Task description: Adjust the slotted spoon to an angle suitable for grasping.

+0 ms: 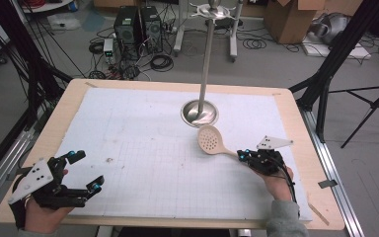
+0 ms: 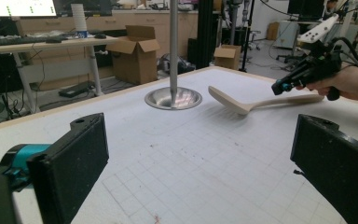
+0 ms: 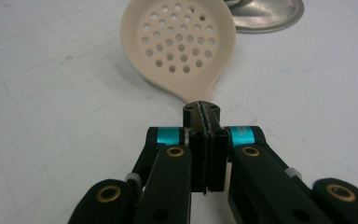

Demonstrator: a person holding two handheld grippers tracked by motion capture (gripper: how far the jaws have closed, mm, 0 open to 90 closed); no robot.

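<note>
A wooden-edged surface is covered by a white gridded mat, on which a few small brownish marks can be seen. Near the far middle of the mat a round metal base is set, and from it a slim metal pole rises upright to a hooked top.

A beige slotted spoon is held just in front of that base, to its right. Its perforated bowl is turned toward the base and, in the left gripper view, is seen lifted clear of the mat. Its handle is clamped between the closed jaws of the right tongs, which are carried by a hand at the right front of the surface. In the right gripper view the jaws are seen pressed together on the handle just behind the bowl.

The left tongs are held at the left front corner, well apart from the spoon, with the jaws spread wide and nothing between them.

Around the surface a grey floor is seen, strewn with cables. Two dark computer towers stand beyond the far edge, cardboard boxes to the far right, and black tripod legs at the right side.
</note>
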